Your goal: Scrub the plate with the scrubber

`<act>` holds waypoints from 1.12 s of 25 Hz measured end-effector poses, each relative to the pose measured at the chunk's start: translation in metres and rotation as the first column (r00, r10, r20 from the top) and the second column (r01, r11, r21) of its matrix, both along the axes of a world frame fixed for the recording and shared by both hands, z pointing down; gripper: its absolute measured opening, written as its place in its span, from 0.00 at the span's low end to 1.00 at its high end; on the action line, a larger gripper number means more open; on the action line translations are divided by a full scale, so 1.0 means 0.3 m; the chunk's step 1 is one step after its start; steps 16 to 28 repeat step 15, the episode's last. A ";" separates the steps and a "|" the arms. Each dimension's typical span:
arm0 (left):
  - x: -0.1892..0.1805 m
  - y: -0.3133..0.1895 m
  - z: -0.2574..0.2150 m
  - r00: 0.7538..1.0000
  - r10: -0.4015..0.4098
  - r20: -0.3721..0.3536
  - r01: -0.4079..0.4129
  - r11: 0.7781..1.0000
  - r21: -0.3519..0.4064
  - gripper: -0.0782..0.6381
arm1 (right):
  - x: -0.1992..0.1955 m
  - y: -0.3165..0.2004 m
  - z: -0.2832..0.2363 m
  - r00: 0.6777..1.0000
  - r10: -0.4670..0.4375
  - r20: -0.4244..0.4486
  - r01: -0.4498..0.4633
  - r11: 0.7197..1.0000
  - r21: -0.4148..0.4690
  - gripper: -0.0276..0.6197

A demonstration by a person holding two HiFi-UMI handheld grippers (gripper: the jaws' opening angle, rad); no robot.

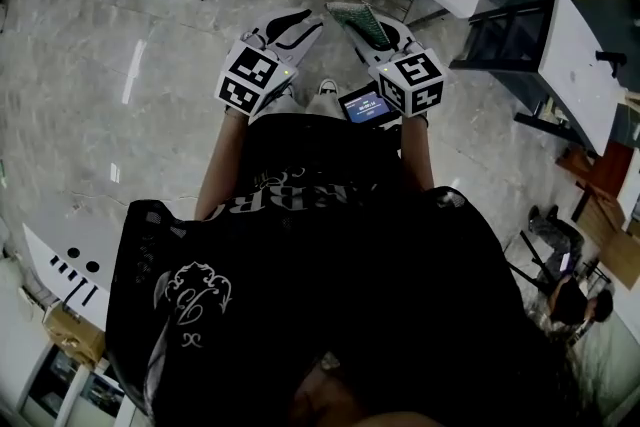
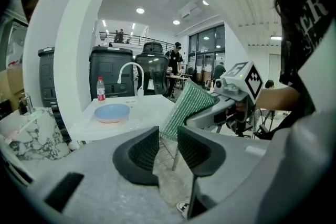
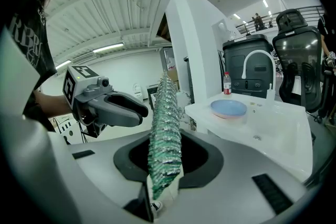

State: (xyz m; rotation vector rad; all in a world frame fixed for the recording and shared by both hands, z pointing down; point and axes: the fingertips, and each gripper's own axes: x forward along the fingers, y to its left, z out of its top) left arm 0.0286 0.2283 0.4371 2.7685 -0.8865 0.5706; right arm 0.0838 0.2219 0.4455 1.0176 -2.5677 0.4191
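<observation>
My right gripper pinches the scrubber upright. My left gripper is slightly open, empty. The plate lies ahead, well apart from these 2.

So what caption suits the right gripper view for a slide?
Right gripper clamps a green scrubber; blue plate sits on the white counter ahead.

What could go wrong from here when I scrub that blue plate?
The plate lies loose on the counter and the left tool is open and empty, so scrubbing might push it toward the edge. The right tool grips the scrubber by one end only; the long free part may fold or slip under pressure.
</observation>
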 end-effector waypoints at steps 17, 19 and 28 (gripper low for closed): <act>-0.106 0.027 0.003 1.000 0.018 -0.004 -0.018 1.000 0.008 0.28 | -0.077 0.013 0.003 0.999 0.040 -0.012 -0.040 0.999 0.011 0.18; -0.106 0.027 0.003 1.000 0.018 -0.004 -0.018 1.000 0.008 0.28 | -0.077 0.013 0.003 0.999 0.040 -0.012 -0.040 0.999 0.011 0.18; -0.106 0.027 0.003 1.000 0.018 -0.004 -0.018 1.000 0.008 0.28 | -0.077 0.013 0.003 0.999 0.040 -0.012 -0.040 0.999 0.011 0.18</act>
